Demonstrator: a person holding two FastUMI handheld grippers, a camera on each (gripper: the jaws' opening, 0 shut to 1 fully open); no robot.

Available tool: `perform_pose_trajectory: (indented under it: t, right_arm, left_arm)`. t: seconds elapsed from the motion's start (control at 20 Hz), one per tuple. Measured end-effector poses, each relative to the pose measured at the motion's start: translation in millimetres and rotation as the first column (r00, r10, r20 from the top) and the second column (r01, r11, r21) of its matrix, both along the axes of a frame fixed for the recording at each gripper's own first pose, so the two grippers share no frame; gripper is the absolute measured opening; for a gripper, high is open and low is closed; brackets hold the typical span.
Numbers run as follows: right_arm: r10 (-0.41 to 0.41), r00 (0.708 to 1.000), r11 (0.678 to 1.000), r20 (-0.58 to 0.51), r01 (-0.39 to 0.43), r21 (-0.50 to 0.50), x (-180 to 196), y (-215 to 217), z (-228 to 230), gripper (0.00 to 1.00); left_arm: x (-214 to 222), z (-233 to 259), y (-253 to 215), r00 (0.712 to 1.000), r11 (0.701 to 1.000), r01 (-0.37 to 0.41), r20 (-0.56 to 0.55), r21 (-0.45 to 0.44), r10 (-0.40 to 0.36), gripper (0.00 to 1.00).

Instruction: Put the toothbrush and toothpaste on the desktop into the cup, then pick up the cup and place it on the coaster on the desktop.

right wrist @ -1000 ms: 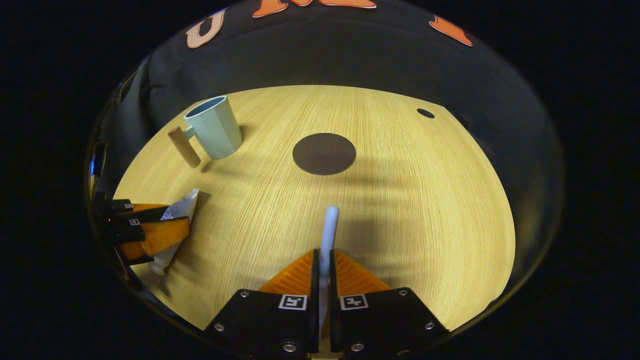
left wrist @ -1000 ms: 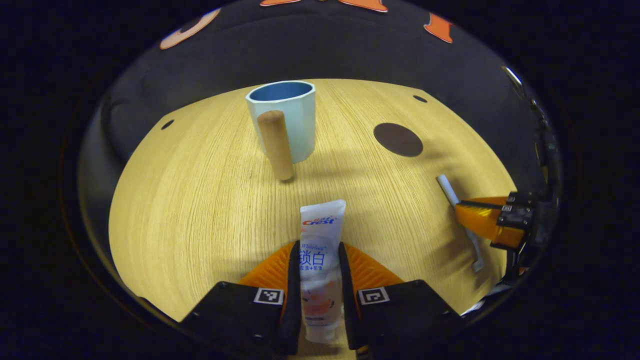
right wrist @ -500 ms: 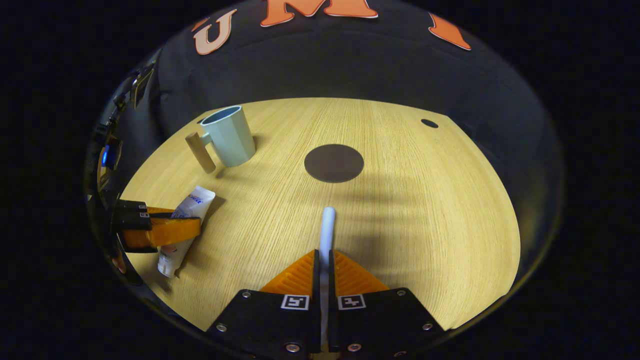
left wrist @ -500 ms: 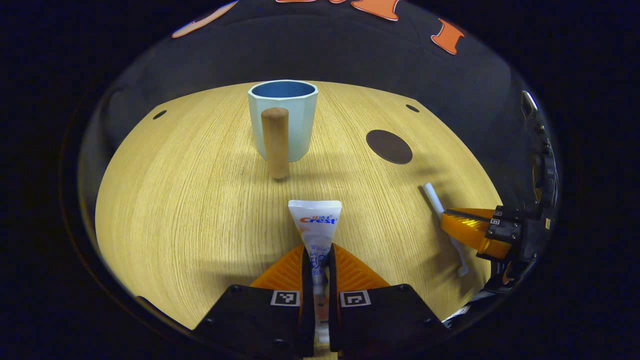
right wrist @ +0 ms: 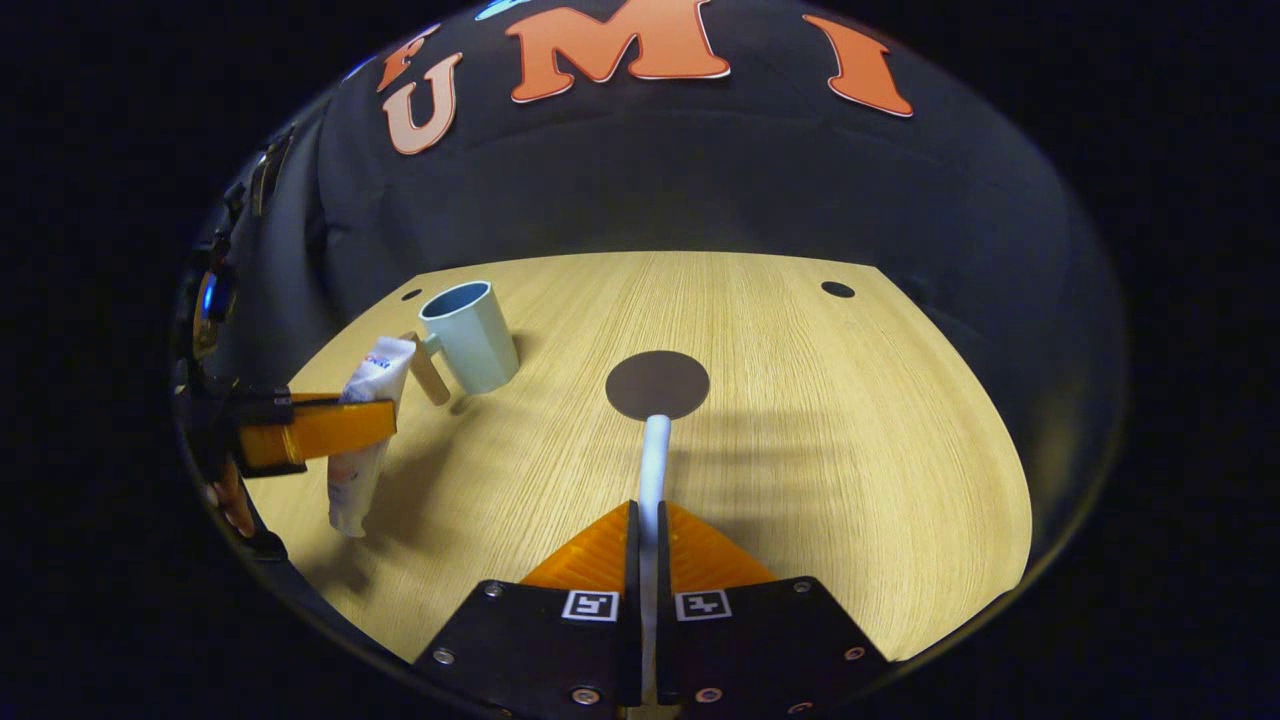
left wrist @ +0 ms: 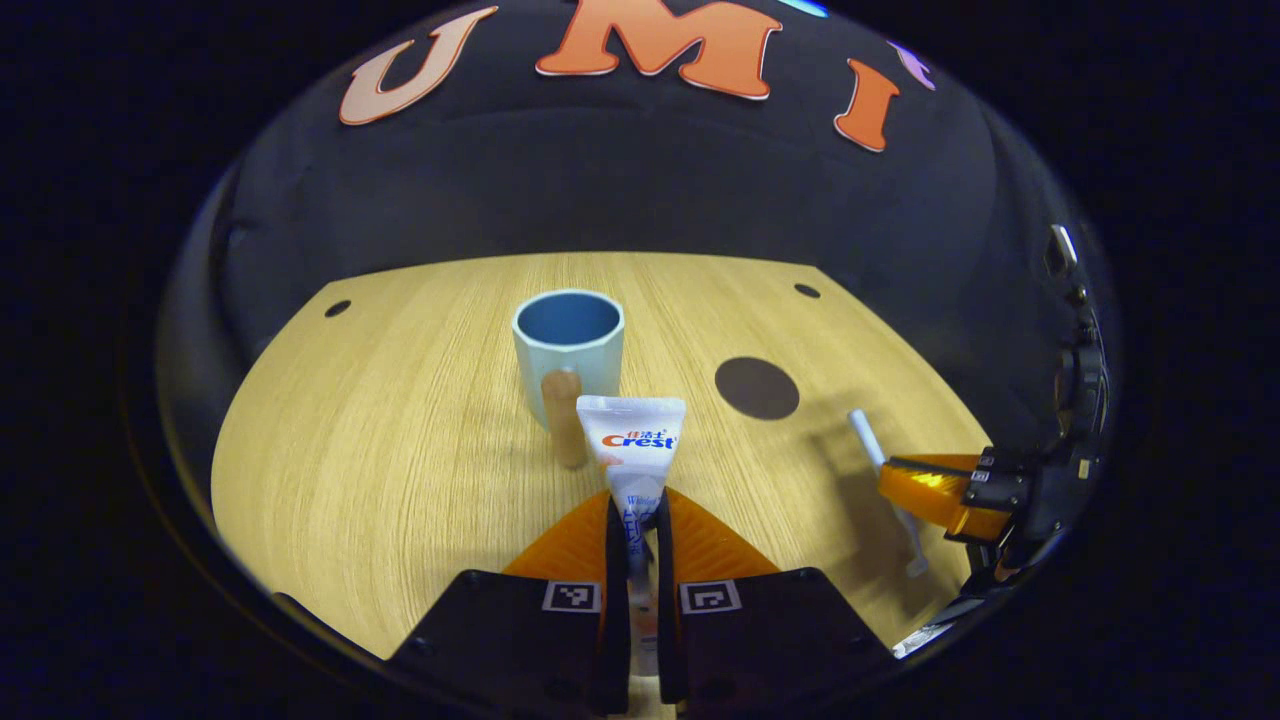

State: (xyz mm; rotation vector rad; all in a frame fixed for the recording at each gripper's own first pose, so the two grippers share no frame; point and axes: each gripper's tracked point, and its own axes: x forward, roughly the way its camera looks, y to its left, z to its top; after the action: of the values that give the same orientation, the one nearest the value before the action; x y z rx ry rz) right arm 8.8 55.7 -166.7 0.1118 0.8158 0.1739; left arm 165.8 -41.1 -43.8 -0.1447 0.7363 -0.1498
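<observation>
1. L gripper (left wrist: 640,520): fingers pinched tight on the toothpaste (left wrist: 635,445), gripped on the lower body w/ the flat crimped end pointing fwd/up. Tube looks clear of the desktop (left wrist: 400,430); right gripper view shows it hanging tilted in the fingers, cap end down
2. R gripper (right wrist: 648,520): closed on the toothbrush (right wrist: 655,455), thin handle squeezed betw both fingers, free end sticking out ahead toward the coaster (right wrist: 657,385)
3. Cup (left wrist: 568,345): upright, empty as far as visible, wooden handle facing the L gripper; toothpaste tip is near it, not yet over the rim
4. Coaster sits bare, right of the cup, apart from it
5. Judgement: both items picked in parallel so they can be dropped in 1 after another; holding each near 1 end prob leaves a long free end to feed into the opening
6. Risk: cup mouth narrow, tilted tube could catch the rim or tip the cup
</observation>
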Motion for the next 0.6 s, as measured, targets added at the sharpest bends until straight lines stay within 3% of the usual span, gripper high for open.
perform_pose_trajectory:
  t: [0.3,0.6]
  right_arm:
    - [-0.007,0.998,1.000,0.058,0.006,0.011,11,-3,21,0.06]
    - [-0.030,0.989,1.000,0.143,0.029,0.005,30,-14,47,0.06]
  left_arm:
    - [47,38,16,0.988,0.999,-0.041,0.148,-0.012,0.042,0.15]
    - [117,91,23,0.958,0.999,-0.040,0.285,-0.004,0.040,0.14]
